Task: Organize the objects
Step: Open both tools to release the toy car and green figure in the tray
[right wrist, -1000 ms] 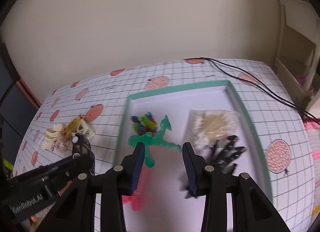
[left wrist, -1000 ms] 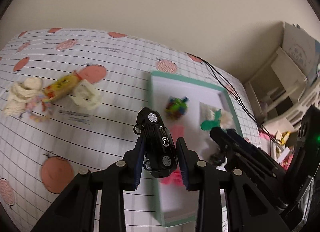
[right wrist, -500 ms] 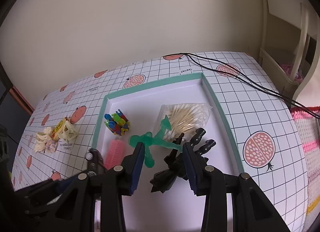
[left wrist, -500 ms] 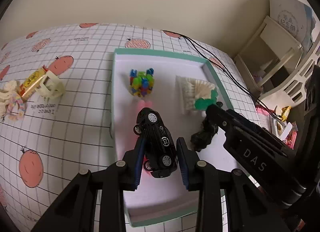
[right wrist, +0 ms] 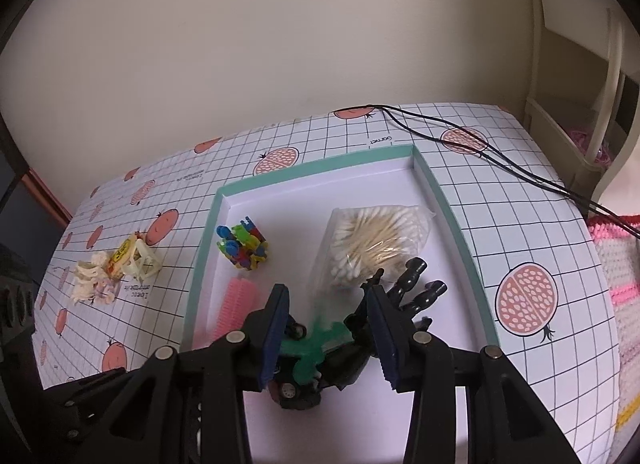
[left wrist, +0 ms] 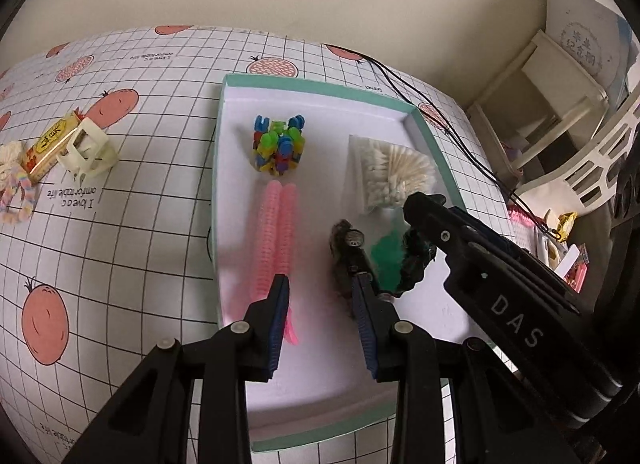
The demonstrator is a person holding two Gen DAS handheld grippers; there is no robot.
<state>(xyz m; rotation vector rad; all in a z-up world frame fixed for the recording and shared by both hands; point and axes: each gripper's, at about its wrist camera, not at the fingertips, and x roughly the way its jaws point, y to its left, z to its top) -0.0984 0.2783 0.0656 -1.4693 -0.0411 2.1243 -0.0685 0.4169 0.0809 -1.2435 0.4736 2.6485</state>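
— Left wrist view first: what is the left gripper (left wrist: 322,304) doing?

— It is released. Its blue-padded fingers (left wrist: 280,304) stand apart over the near half of the teal-rimmed tray (left wrist: 320,84), with nothing between them.

— And the black toy car (left wrist: 344,256)?

— It is inside the tray, just beyond the left gripper's right-hand finger and blurred. In the right wrist view the car (right wrist: 296,388) lies low in the tray's near part with a wheel showing, partly under the right gripper (right wrist: 328,330).

— Is the right gripper clenched?

— No, its jaws are spread wide. A green plastic piece (right wrist: 316,344) sits between them, blurred, over the car. I cannot tell whether either finger touches it.

— What else is in the tray?

— A black claw clip (right wrist: 408,296) lies beside the green piece, toward the tray's right wall. A bag of cotton swabs (right wrist: 372,248) is in the far right part. A cluster of coloured building pieces (right wrist: 242,250) is in the far left part. A pink ribbed roller (left wrist: 276,240) lies lengthwise along the left side, nearer than the cluster.

— And outside the tray?

— To its left on the grid-printed tablecloth (left wrist: 140,224) are a cream claw clip (left wrist: 88,148), touching a yellow candy packet (left wrist: 48,144), and a pastel scrunchie (left wrist: 16,200) beyond those. A black cable (right wrist: 480,152) runs past the tray's far right corner.
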